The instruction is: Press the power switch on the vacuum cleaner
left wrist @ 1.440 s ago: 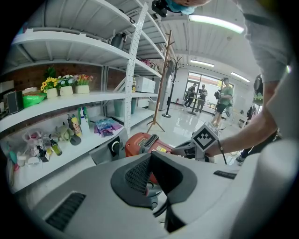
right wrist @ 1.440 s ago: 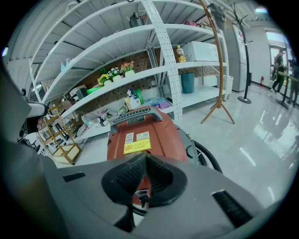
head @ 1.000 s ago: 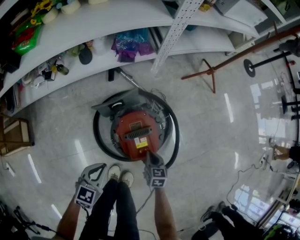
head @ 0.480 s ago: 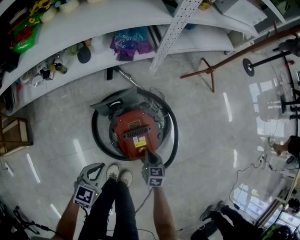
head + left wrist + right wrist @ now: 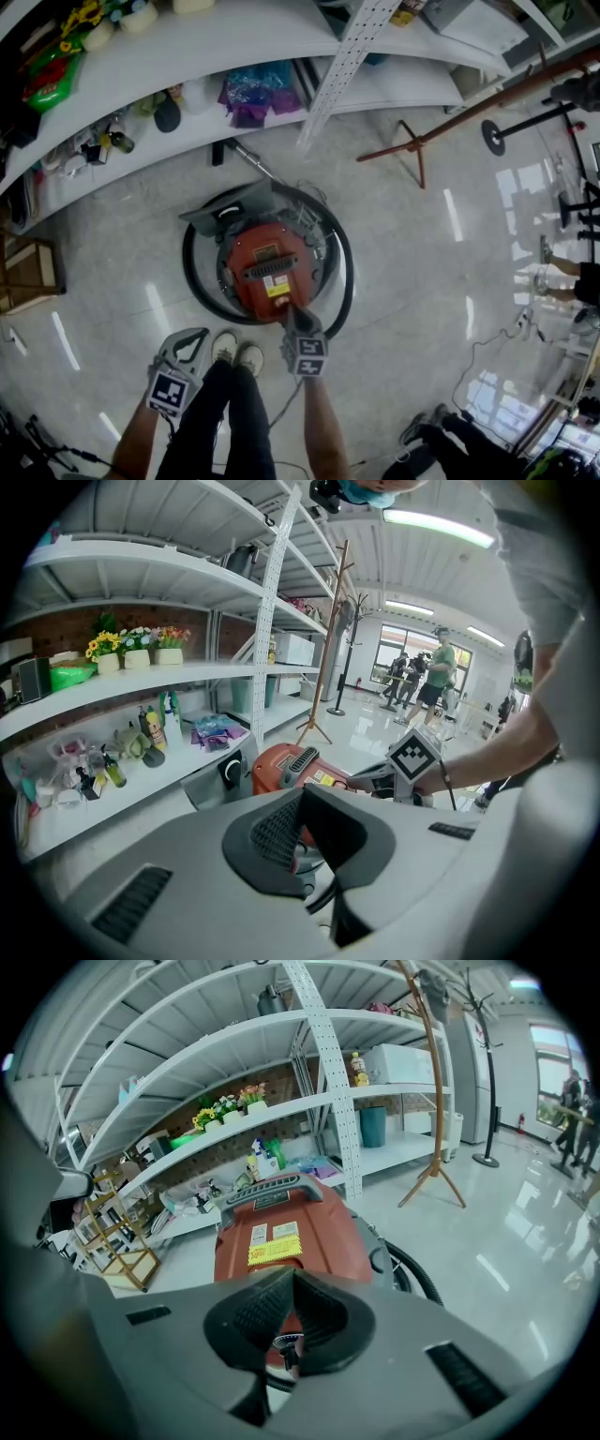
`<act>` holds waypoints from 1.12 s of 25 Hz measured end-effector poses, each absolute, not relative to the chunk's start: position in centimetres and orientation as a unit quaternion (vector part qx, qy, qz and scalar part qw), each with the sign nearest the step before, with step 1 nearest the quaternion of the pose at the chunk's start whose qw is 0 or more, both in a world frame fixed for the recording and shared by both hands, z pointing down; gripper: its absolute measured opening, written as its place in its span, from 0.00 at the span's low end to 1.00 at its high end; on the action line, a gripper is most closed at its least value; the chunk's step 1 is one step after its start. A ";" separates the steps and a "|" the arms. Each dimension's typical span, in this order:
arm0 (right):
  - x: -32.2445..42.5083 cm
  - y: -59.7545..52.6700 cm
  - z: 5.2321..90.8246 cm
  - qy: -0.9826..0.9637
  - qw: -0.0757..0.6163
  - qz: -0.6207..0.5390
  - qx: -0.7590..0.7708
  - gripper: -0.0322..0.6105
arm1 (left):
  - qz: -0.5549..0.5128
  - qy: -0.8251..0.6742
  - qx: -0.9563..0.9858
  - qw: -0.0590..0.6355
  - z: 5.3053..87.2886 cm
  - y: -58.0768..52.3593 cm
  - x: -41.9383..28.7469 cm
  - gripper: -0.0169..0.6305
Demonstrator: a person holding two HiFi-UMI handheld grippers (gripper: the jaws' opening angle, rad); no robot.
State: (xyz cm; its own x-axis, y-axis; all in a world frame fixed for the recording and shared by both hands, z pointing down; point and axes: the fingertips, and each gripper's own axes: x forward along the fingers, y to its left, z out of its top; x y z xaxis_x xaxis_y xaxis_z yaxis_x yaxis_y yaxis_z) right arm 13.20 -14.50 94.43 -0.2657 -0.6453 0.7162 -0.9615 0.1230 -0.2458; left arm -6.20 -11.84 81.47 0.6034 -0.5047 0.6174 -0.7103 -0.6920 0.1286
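The right tool has edged slightly left, at the red vacuum cleaner's near edge.
Jaws pressed together, likely as a blunt pressing tip; the left tool, also closed, hangs idle.

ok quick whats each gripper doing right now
Left gripper: shut, holding nothing, off to the side of the vacuum cleaner.
Right gripper: shut, holding nothing, tip pointed at the vacuum cleaner's near end.

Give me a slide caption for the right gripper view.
Right hand-held gripper, jaws shut, aimed close at the red vacuum cleaner.
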 end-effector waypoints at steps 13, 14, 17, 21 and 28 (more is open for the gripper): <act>12.6 -14.0 91.7 -0.733 0.206 0.342 0.551 0.07 | 0.267 -0.348 0.883 0.166 79.3 -11.8 -5.1 0.04; 12.5 -13.9 91.4 -0.734 0.204 0.342 0.550 0.07 | 0.266 -0.347 0.884 0.164 79.0 -11.8 -5.0 0.04; 12.3 -13.8 90.6 -0.736 0.200 0.341 0.549 0.07 | 0.260 -0.348 0.886 0.160 78.2 -11.9 -4.8 0.04; 12.2 -13.6 88.9 -0.738 0.189 0.345 0.548 0.07 | 0.261 -0.349 0.886 0.159 77.1 -11.8 -4.7 0.04; 12.2 -13.3 86.2 -0.741 0.180 0.341 0.550 0.07 | 0.254 -0.348 0.890 0.147 74.8 -11.7 -4.6 0.04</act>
State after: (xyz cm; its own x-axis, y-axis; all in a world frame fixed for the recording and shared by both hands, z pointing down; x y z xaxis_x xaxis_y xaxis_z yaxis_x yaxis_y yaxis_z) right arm 12.18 -13.30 86.24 -0.3308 -0.6921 0.6415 -0.9374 0.1623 -0.3082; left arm -4.61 -11.68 74.81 0.6291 -0.5445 0.5548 -0.6940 -0.7149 0.0854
